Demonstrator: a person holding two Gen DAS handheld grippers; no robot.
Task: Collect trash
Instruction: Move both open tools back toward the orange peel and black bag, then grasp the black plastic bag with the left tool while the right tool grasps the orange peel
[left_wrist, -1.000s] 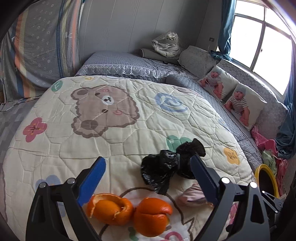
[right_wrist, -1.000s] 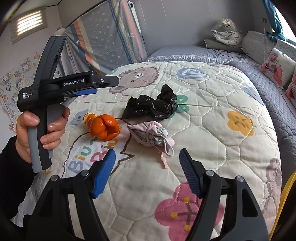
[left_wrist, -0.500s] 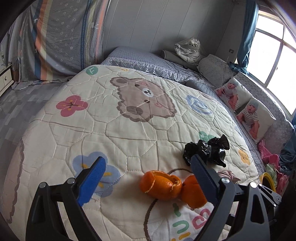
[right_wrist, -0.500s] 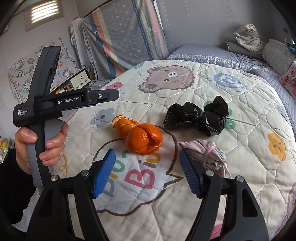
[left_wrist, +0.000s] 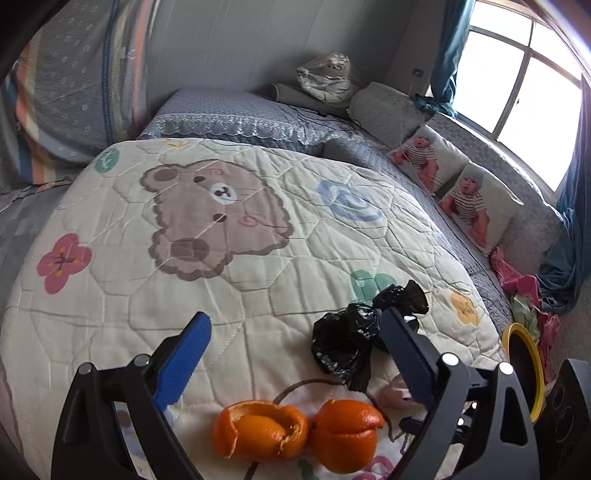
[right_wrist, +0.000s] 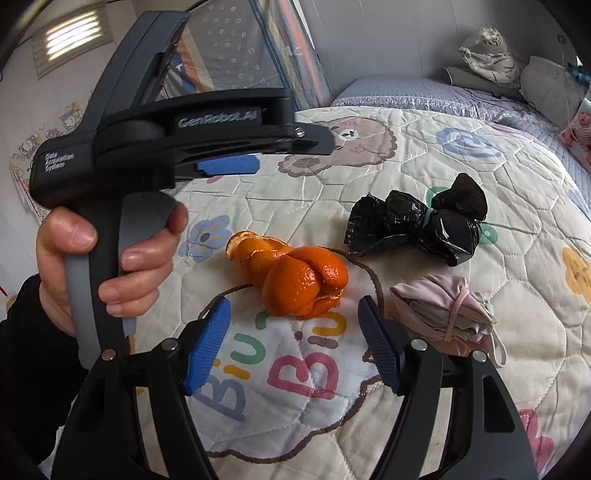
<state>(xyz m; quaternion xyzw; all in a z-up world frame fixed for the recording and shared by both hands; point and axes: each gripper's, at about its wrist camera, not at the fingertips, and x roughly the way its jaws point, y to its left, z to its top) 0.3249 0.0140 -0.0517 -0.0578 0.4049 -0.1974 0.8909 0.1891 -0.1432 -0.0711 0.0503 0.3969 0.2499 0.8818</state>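
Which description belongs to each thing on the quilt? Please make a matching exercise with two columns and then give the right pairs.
Things
1. orange peel
2. black plastic bag
3. pink cloth bundle
4. right tool

Descriptions
A. crumpled and tied in the middle
B. open, with nothing between its pads
C. lying above the coloured letters
D. folded, with a thin pink cord around it

Pairs: 1-C, 2-A, 3-D, 4-B
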